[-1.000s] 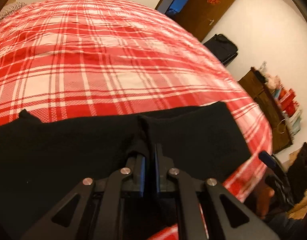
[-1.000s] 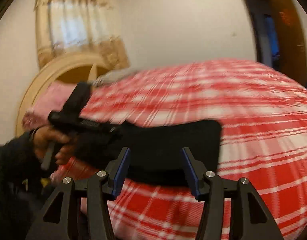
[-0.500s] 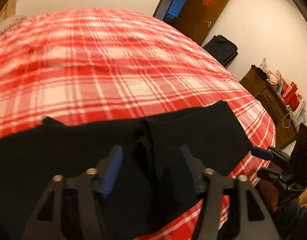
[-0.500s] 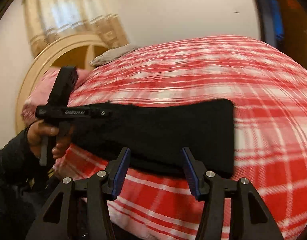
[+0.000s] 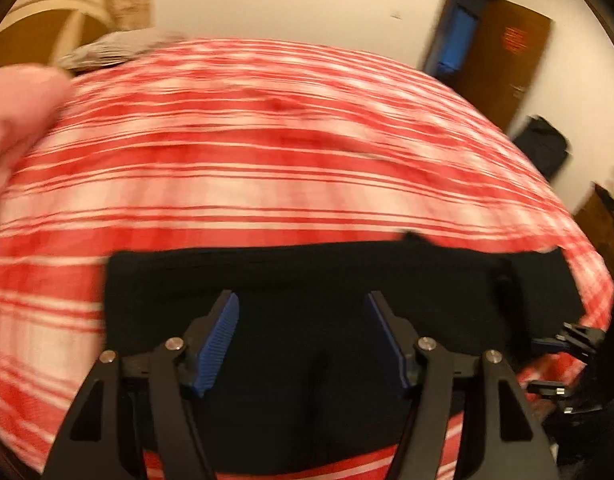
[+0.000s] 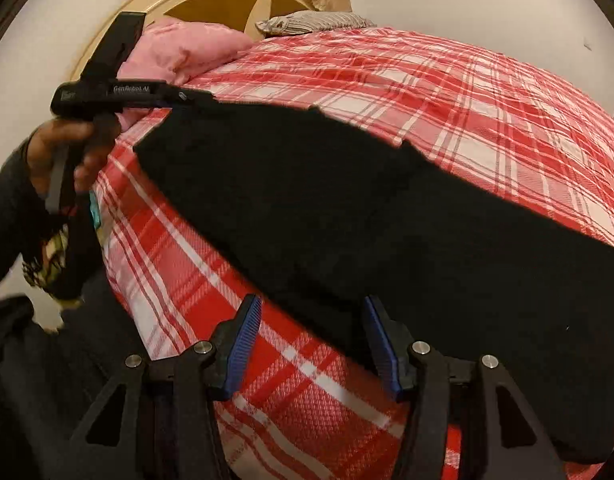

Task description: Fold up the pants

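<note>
Both grippers, left (image 5: 303,336) and right (image 6: 313,340), are hovering spread over black pants (image 6: 347,208) lying lengthwise between them.

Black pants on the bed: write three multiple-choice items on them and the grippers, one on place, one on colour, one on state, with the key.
1. Where do the black pants lie?
A. on the plaid bedspread
B. on the floor
C. over the headboard

2. What colour are the pads on the gripper fingers?
A. red
B. blue
C. yellow

3. How does the left gripper stand?
A. shut on the pants
B. shut on a pillow
C. open, holding nothing

Key: 1 A, the pants are spread flat on the red and white plaid. 2 B, both wrist views show blue ribbed pads. 3 C, the left wrist view shows its jaws wide apart above the cloth; the right gripper is open too.
</note>
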Demonstrator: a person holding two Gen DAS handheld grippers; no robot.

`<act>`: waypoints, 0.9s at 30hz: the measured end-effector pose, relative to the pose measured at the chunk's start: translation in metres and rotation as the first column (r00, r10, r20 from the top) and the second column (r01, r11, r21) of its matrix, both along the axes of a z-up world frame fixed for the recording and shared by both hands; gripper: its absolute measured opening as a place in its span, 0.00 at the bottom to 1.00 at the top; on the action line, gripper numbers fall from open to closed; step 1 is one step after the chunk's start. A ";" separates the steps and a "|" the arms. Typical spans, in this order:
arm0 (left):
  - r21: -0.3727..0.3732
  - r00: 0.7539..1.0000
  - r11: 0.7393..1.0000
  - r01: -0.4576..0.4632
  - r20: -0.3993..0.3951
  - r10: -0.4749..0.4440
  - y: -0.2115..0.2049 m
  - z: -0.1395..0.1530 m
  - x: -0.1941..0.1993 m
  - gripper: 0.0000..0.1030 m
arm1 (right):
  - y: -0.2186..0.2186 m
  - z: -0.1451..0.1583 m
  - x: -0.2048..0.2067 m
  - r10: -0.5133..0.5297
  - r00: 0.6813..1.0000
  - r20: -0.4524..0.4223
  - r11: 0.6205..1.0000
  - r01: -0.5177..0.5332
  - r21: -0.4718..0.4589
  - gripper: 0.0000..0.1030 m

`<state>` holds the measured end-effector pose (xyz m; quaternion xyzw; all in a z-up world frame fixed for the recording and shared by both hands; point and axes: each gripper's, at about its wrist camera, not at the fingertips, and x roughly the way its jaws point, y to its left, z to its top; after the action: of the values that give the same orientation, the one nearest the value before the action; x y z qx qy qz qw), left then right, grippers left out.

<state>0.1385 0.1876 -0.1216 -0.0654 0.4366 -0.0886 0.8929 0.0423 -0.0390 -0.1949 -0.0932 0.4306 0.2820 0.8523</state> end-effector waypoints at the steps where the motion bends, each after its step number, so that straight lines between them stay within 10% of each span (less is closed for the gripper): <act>1: 0.007 1.000 1.000 -0.029 0.003 0.029 0.013 -0.001 -0.001 0.66 | -0.001 0.001 -0.003 0.006 1.000 -0.005 1.000 -0.006 -0.003 0.53; 6: 0.076 0.980 0.977 -0.197 0.043 0.194 0.072 -0.012 -0.014 0.74 | -0.004 0.024 -0.011 0.004 0.998 0.066 0.998 -0.008 0.066 0.53; 11: -0.010 0.965 0.965 -0.262 -0.021 0.262 0.100 -0.045 -0.015 0.74 | 0.011 0.023 0.009 -0.017 0.998 0.065 0.998 0.013 0.055 0.53; 13: -0.048 0.964 0.963 -0.264 -0.037 0.263 0.103 -0.055 -0.015 0.74 | 0.017 0.004 0.023 -0.012 0.999 -0.031 1.000 0.013 0.005 0.53; 27: -0.043 0.981 0.980 -0.195 -0.015 0.195 0.077 -0.052 -0.013 0.72 | 0.009 0.031 -0.006 -0.032 0.992 0.125 0.998 0.026 0.050 0.53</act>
<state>0.1258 0.2642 -0.1741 -0.1279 0.4310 -0.0100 0.8932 0.0366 -0.0296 -0.1636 -0.0838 0.3703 0.2735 0.8838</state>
